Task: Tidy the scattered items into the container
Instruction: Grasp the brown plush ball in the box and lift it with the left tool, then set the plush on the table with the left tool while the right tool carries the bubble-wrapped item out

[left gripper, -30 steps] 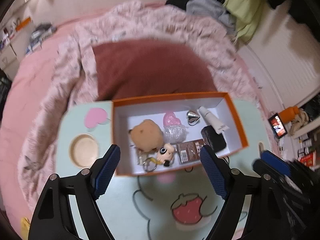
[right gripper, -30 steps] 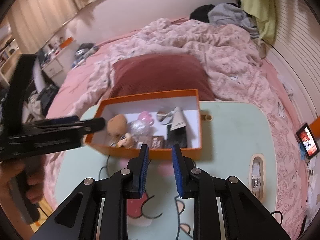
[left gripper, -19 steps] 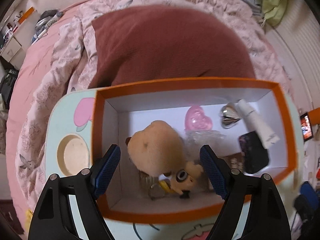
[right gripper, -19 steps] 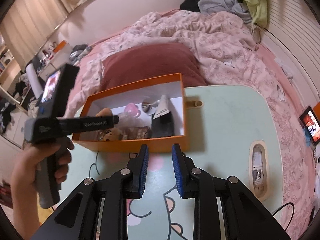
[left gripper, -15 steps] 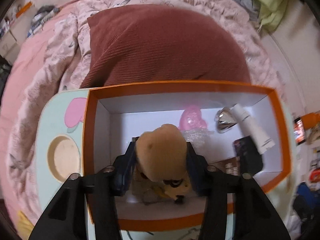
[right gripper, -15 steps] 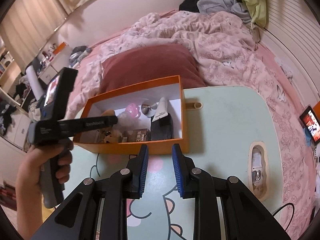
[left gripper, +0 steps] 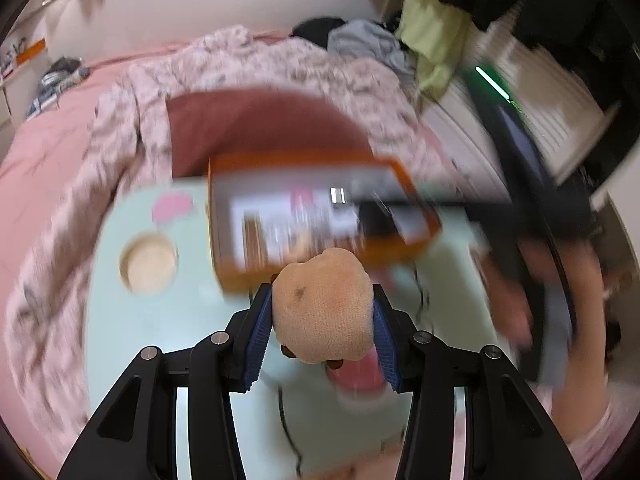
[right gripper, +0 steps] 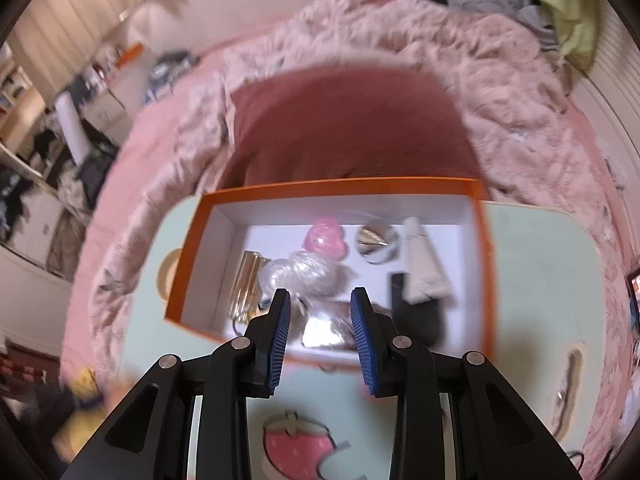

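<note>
On the pale green table [right gripper: 540, 264], the orange box [right gripper: 482, 264] stands open with its far edge against a dark red cushion [right gripper: 344, 128]. Inside the box, from left to right: a gold-coloured item [right gripper: 246, 280], a clear plastic bundle [right gripper: 308, 274], a pink heart-shaped piece [right gripper: 325, 240], a silver cone-shaped object [right gripper: 374, 242], a white tube [right gripper: 420, 268] and a black item [right gripper: 416, 316]. The left gripper [left gripper: 322, 322] is clamped on a tan plush toy [left gripper: 322, 306], held over the table, outside the box and just in front of its near wall; this view is motion-blurred. The right gripper [right gripper: 320, 330] has its fingers apart with nothing between them, positioned over the box's near wall.
</note>
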Available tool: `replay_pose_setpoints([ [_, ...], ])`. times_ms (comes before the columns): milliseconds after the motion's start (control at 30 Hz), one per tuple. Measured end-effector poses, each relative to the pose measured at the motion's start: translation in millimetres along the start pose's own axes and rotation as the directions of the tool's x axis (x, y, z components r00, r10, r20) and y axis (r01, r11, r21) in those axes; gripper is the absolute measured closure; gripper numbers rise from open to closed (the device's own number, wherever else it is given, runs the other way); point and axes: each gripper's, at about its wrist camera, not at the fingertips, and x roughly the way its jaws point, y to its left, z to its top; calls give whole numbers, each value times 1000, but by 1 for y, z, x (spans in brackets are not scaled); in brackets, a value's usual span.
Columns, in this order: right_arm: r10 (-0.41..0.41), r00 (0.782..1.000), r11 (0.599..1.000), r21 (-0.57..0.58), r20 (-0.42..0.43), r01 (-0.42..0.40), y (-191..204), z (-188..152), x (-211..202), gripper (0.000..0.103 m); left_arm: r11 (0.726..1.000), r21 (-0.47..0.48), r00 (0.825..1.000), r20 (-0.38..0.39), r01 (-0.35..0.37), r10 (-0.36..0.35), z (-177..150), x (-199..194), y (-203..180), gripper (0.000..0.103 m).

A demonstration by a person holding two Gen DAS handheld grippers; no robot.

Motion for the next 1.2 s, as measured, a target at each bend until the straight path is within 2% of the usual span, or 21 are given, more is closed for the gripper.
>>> replay_pose_setpoints([
  [133,-74,993,997,5,-89,75,9,9,40,73,1000,-13,999,-33,-11,10,-34,20,3,55],
  [233,-55,993,997,44,-108,60,8,13,54,71,1000,-15,999,-36,-23,22,-38,33,3,52],
  [333,-83,991,993,72,-109,91,3,18,66,67,999,-29,998,-46,-41,40,-39,42,6,47],
  [400,-67,989,992,93,-133,80,-3,18,72,73,998,-35,997,-51,-58,56,-39,44,8,47],
  [467,-48,993,991,118,-106,60,-8,17,62,74,998,-41,998,-39,-53,52,-36,41,11,47],
  [600,12,999,996,85,38,-15,-5,8,1,74,997,-58,999,17,-42,43,-31,22,16,47],
  [700,79,988,996,40,135,-85,0,-15,-56,73,996,-68,997,39,-64,66,-17,13,19,47],
  [767,81,983,997,-15,162,-80,7,-38,-82,73,995,-82,997,44,-55,59,-5,9,21,47],
  [833,69,985,995,-76,155,-58,11,-69,-95,73,995,-100,999,43,-24,29,13,8,24,47],
  [933,60,995,991,-124,84,-50,12,-109,-82,72,993,-118,1000,11,-4,6,45,17,22,47],
  [1033,78,997,989,-122,-9,-78,3,-145,-49,72,991,-124,997,-71,-40,32,70,44,15,47],
  [1167,124,992,989,-81,-16,-125,-7,-163,-34,71,990,-109,984,-162,-89,70,92,88,0,47],
  [1200,134,991,989,-65,-5,-134,-9,-168,-36,68,990,-106,981,-178,-96,76,96,100,-3,47],
])
